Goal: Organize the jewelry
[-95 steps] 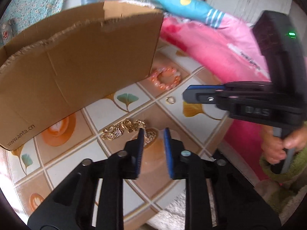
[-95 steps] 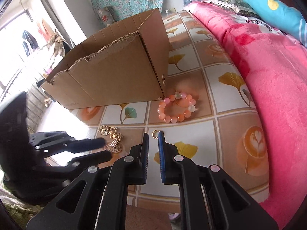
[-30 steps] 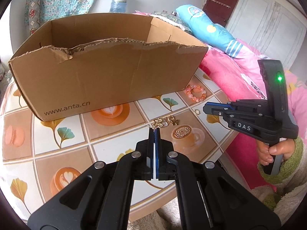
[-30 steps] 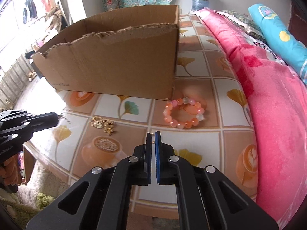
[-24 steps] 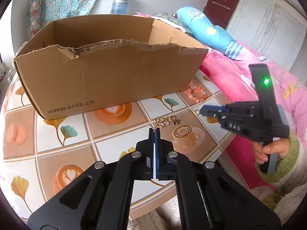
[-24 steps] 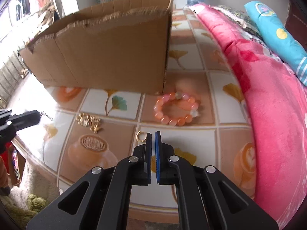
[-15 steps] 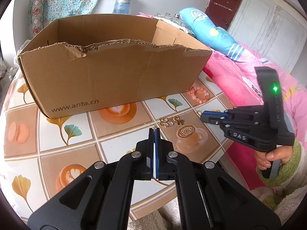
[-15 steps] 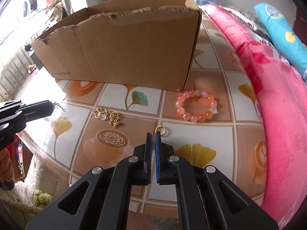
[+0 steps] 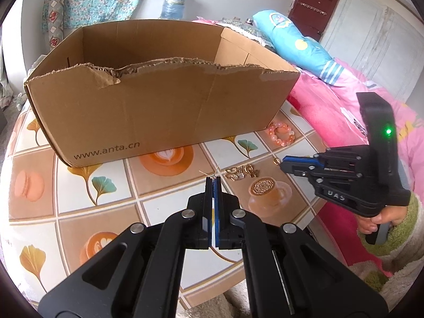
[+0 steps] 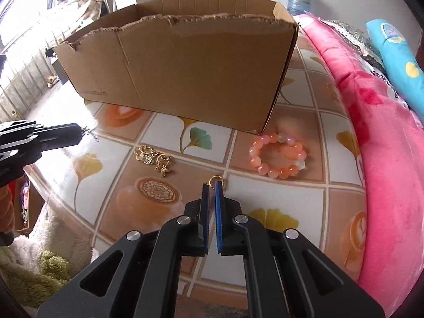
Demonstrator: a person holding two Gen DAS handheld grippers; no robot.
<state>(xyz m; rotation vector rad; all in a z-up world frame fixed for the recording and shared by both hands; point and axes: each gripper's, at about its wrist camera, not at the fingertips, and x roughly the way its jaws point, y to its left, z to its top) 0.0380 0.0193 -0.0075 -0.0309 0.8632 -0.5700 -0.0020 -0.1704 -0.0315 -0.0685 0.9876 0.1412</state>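
My left gripper [image 9: 212, 182] is shut on a thin gold chain piece [image 9: 213, 174] that sticks out of its tips above the table; it shows from the side in the right wrist view [image 10: 76, 133]. My right gripper [image 10: 212, 185] is shut on a small gold ring [image 10: 216, 179] held just above the table; it also shows in the left wrist view [image 9: 285, 163]. A pile of gold charms [image 10: 153, 160] [image 9: 241, 172] lies on the tiled tablecloth. A pink bead bracelet [image 10: 278, 159] [image 9: 281, 133] lies by the corner of the open cardboard box [image 9: 159, 111] [image 10: 185, 61].
The table [image 9: 111, 185] has a coffee-and-leaf patterned cloth and a near edge close to both grippers. A pink blanket [image 10: 384, 132] and a blue pillow [image 9: 294, 45] lie on the bed at the right. A water bottle [image 9: 173, 4] stands behind the box.
Both grippers closed on jewelry and lifted: the left took a thin gold chain piece from the charm pile, the right took the gold ring. Both have backed away and risen slightly.
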